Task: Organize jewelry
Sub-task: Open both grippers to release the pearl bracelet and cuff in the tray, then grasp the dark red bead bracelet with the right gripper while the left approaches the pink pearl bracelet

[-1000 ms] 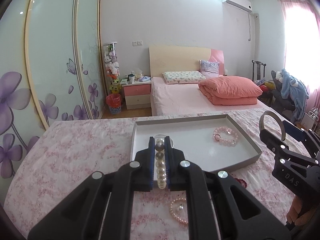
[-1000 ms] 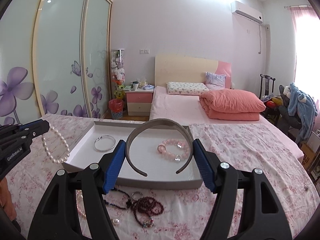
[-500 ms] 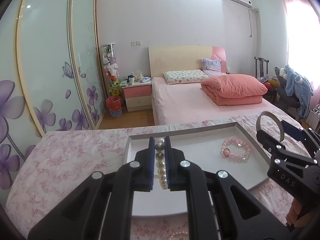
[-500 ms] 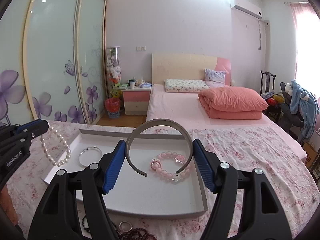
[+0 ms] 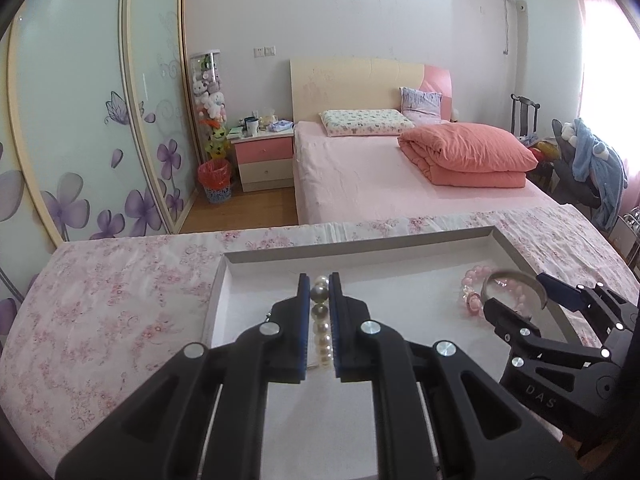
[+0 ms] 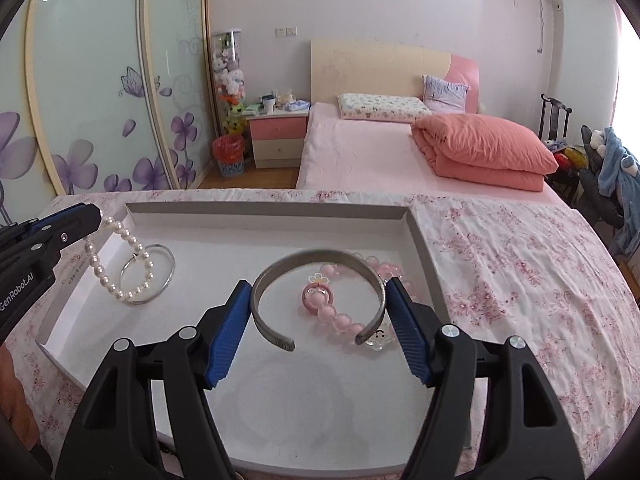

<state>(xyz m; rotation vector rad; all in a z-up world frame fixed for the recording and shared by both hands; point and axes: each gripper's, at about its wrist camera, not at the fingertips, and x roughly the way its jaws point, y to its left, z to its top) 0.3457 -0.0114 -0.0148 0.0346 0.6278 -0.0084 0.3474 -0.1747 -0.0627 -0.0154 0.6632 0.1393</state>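
- 2 tongs over the white tray (image 6: 276,210), mid-frame.
- Left tongs (image 5: 319,280) pinched tight on a pearl bracelet (image 6: 120,268), dangling over a silver bangle (image 6: 160,276) at left.
- Right tongs (image 6: 318,312) spread wide, clamping a grey cuff bangle (image 6: 316,258) above pink beads (image 6: 340,316).

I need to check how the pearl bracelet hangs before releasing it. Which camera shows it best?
The right wrist view: the pearl bracelet shows as a full loop dangling from the left gripper over the silver bangle in the tray. The left wrist view shows only a short row of pearls between its own fingers.
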